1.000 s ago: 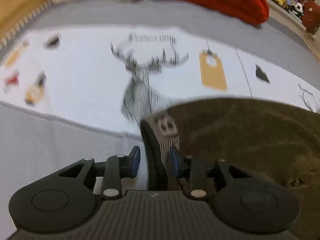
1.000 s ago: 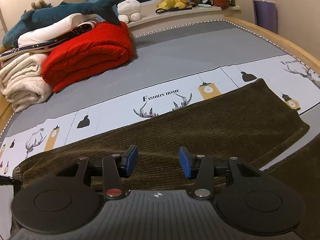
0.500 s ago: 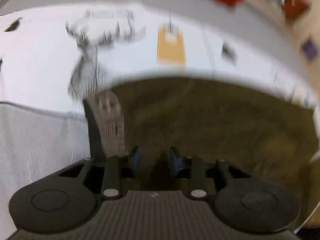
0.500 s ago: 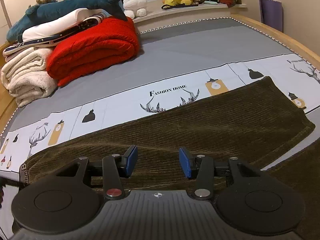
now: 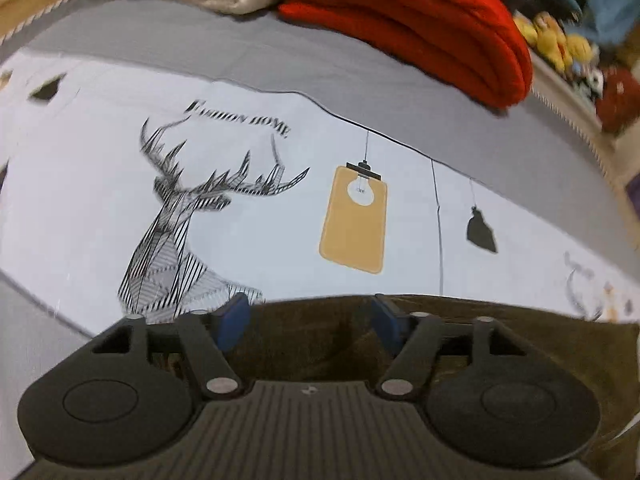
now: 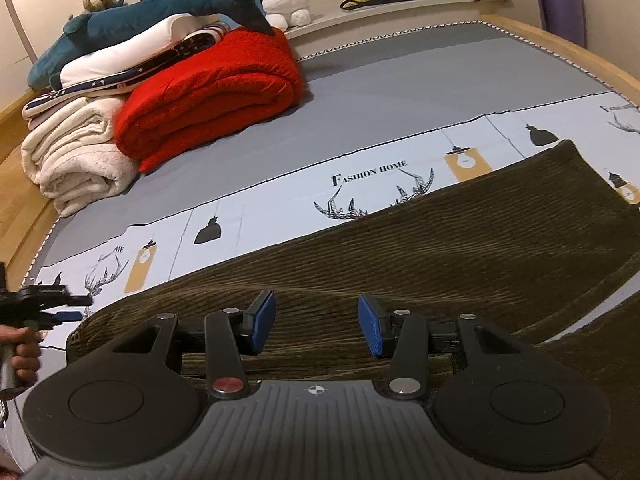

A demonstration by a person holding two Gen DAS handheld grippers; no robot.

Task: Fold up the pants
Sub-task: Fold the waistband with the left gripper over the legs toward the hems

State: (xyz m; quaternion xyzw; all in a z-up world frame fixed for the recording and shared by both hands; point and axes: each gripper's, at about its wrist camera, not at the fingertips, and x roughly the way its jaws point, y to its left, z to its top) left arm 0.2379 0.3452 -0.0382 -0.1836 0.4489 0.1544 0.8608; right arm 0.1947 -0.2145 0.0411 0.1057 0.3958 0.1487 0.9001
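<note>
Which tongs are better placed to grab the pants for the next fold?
Left, probably. The left tongs sit open right at the edge of the brown corduroy pants, having just opened. The right tongs hover over mid-fabric, no edge between them.

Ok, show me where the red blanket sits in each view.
Left wrist: red blanket at the top, right of centre, on the grey bed.
Right wrist: red blanket upper left, beside the white blanket.
Shared landmark: the yellow lamp print on the sheet.
</note>
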